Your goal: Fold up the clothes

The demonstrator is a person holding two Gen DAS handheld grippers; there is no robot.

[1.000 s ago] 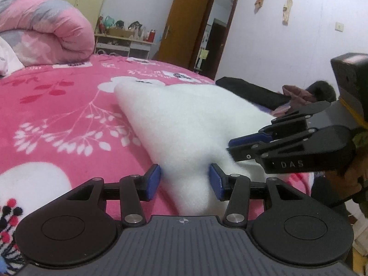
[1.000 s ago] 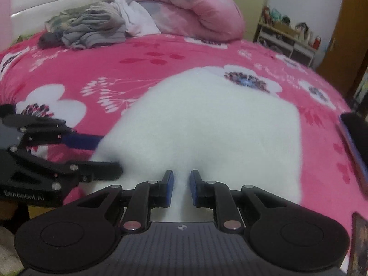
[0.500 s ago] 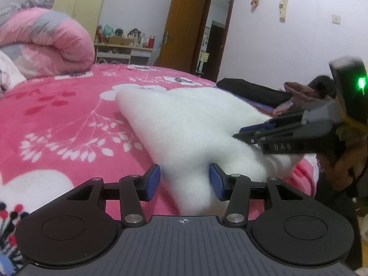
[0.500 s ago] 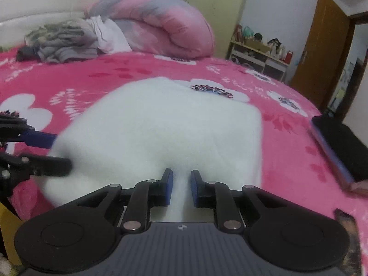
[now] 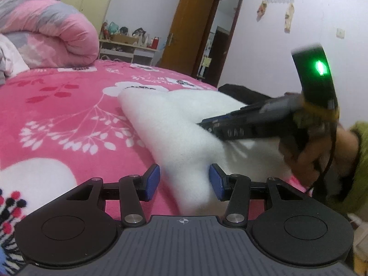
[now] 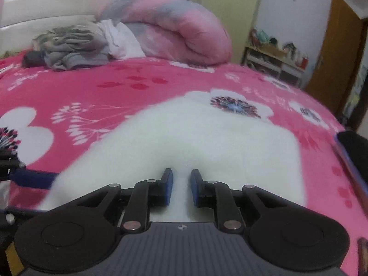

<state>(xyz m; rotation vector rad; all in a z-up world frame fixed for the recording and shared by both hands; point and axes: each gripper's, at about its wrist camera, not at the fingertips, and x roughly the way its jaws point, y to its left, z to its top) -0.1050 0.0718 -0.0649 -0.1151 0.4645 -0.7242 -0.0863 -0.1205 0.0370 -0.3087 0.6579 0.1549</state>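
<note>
White fleece garment [image 6: 207, 142] lying on pink bed [image 5: 57, 115] — both grippers, left [image 5: 185, 179] and right [image 6: 181, 189], pinching near hem, fingers narrow on cloth. Fold step underway, likely — hem needing level carry toward far edge.

A bed [image 6: 92, 87] under a pink floral cover fills the room. At 11 o'clock lies a rolled quilt [image 5: 46, 39]; at 12, a cluttered shelf [image 5: 128, 46] and brown door [image 5: 184, 23] against pale walls.
</note>
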